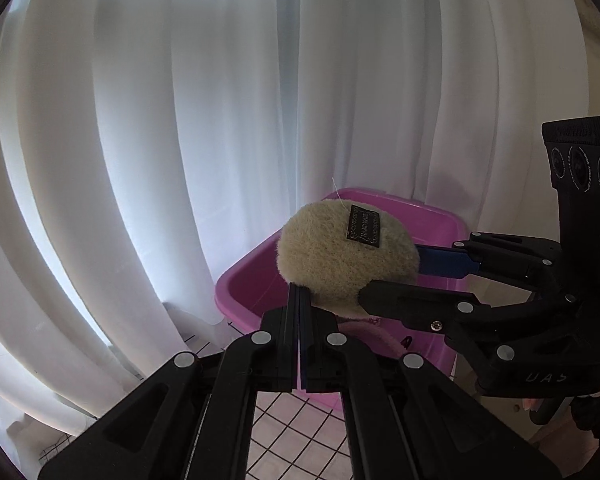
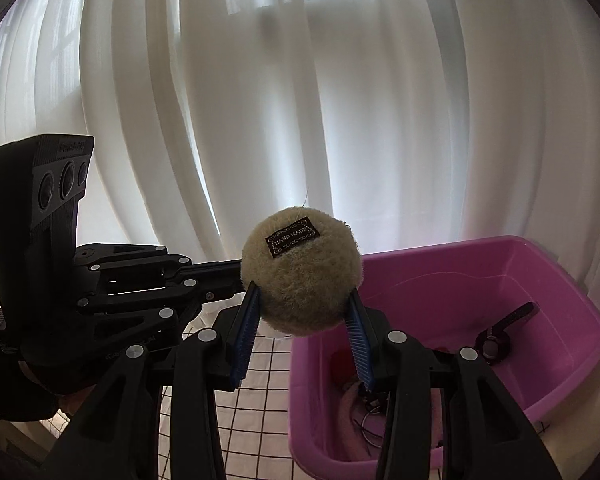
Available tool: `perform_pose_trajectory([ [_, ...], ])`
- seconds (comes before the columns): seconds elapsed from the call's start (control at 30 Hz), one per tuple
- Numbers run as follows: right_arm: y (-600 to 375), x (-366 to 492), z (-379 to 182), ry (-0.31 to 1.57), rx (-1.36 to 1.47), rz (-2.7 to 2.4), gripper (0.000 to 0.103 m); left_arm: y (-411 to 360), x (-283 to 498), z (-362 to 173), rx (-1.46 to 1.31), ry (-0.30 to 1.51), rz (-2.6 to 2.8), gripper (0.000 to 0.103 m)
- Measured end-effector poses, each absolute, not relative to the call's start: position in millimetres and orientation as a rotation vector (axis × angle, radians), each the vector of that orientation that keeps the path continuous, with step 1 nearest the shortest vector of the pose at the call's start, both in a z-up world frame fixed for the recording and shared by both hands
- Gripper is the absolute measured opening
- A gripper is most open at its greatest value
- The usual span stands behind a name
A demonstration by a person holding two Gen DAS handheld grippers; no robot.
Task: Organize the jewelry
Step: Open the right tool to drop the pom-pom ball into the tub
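The right hand-held gripper (image 2: 302, 316) is holding a fuzzy beige pouch (image 2: 300, 270) between its blue pads, jaws partway apart around its lower half. The left hand-held gripper (image 1: 299, 300) is fully closed, its tip touching the pouch's underside at about 7 o'clock; whether it is pinching any fabric, I cannot tell. The pouch is hanging in the air, above and in front of the pink tub (image 2: 560, 280), against the curtain (image 2: 340, 100).

I judge the grip is sitting low on a soft, rounded body, so the pouch could be squeezing upward and popping out, dropping toward the tub, where a watch (image 2: 500, 338) and other small pieces are lying. A tug from the left gripper could be twisting it loose.

The pouch is nearly round; its slight long axis is running 10 to 4 o'clock in the left view. Its black label (image 2: 292, 238) is facing up toward the cameras.
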State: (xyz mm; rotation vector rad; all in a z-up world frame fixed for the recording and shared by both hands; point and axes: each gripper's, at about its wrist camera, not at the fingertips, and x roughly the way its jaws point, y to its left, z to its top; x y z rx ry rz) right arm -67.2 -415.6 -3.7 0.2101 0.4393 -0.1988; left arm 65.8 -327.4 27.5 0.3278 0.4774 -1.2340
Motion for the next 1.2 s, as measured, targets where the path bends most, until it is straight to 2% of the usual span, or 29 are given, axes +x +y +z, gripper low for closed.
perform_pose_trajectory([
  [0.3,-514,-94,-19,0.535,0.218,-0.203,0.04,-433,38,13,0.308,0.588,-1.214,0.0],
  [0.63,-582,-75,-51,0.697,0.271,-0.133,0.041,-506,41,-14,0.396,0.795,-1.056,0.0],
  [0.7,-587,-65,-56,0.73,0.287,-0.14,0.042,-510,45,-19,0.421,0.827,-1.017,0.005],
  [0.77,-595,-60,-59,0.751,0.317,-0.147,0.052,-507,50,-23,0.418,0.862,-0.976,0.021],
  [0.83,-604,-60,-58,0.736,0.341,-0.162,0.057,-502,61,-27,0.39,0.9,-0.912,0.057],
  [0.87,-605,-64,-54,0.726,0.354,-0.162,0.062,-498,67,-28,0.362,0.917,-0.889,0.066],
  [0.9,-607,-65,-52,0.717,0.363,-0.166,0.064,-495,72,-28,0.334,0.93,-0.871,0.081],
  [0.93,-610,-66,-51,0.716,0.366,-0.173,0.064,-491,76,-28,0.308,0.937,-0.86,0.085],
  [1.07,-614,-66,-48,0.717,0.361,-0.178,0.064,-489,78,-33,0.302,0.949,-0.804,0.086],
  [1.2,-610,-69,-46,0.721,0.357,-0.171,0.064,-491,75,-35,0.284,0.947,-0.771,0.092],
])
